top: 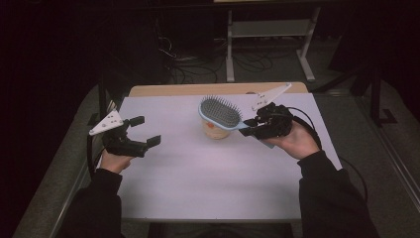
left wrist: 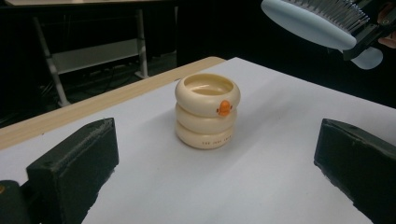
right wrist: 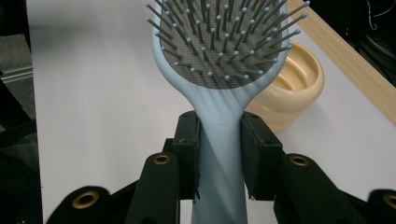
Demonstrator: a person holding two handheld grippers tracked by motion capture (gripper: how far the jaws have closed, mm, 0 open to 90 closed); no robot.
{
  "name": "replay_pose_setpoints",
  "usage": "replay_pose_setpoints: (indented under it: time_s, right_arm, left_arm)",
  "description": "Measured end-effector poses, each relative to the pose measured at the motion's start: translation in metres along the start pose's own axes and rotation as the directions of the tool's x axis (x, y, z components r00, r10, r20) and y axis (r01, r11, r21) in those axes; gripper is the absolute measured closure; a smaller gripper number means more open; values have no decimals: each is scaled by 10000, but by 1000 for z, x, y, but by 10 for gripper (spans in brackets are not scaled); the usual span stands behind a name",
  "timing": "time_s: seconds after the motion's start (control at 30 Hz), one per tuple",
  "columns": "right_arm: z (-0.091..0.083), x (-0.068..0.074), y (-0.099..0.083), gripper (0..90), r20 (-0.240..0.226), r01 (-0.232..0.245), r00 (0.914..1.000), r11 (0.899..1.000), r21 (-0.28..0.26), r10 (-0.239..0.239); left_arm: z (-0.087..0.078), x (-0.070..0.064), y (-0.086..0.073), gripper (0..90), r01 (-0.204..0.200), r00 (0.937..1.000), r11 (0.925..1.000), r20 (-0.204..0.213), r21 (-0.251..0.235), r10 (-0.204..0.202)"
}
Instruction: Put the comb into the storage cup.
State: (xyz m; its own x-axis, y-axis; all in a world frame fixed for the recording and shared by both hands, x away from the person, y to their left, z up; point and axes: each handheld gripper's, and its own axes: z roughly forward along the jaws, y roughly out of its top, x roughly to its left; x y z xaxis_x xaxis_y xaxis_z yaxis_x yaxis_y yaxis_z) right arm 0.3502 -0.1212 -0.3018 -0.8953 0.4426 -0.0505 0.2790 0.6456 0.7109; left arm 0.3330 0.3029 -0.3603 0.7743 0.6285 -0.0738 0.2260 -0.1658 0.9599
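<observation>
On the white worktop (top: 208,173) stands one cream ringed cup (left wrist: 207,110) with an orange beak mark, and everything else is placed from it. It sits toward the far edge, near the wooden strip that borders the worktop there; the whole near side of the cup is bare white surface with open room. One pale blue hairbrush (top: 220,113) hangs just above the cup's mouth, bristles up, its head over the rim; whether it touches the rim cannot be told. The right tool (right wrist: 219,154) is clamped on the brush handle, one jaw on each side of the neck, just right of the cup. The left tool (top: 141,133) hovers well to the cup's left, jaws spread wide and holding nothing. Two tools, one brush, one cup.
</observation>
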Motion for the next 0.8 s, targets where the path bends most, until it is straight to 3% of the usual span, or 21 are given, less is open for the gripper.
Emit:
replay_pose_setpoints:
  time_s: [0.23, 0.47, 0.8]
  right_arm:
    - [1, 0, 12, 682, 28, 180, 9998, 9998, -101, -180]
    - [6, 1, 23, 682, 59, 332, 9994, 9993, -191, -331]
    - [11, 1, 33, 682, 52, 450, 9990, 9983, -374, -448]
  left_arm:
    - [8, -3, 13, 0, 8, 9996, 10000, 271, -86, -5]
    - [17, -9, 30, 0, -266, 9984, 9996, 486, -125, 272]
    - [37, -14, 42, 0, -144, 9964, 9998, 842, 156, 131]
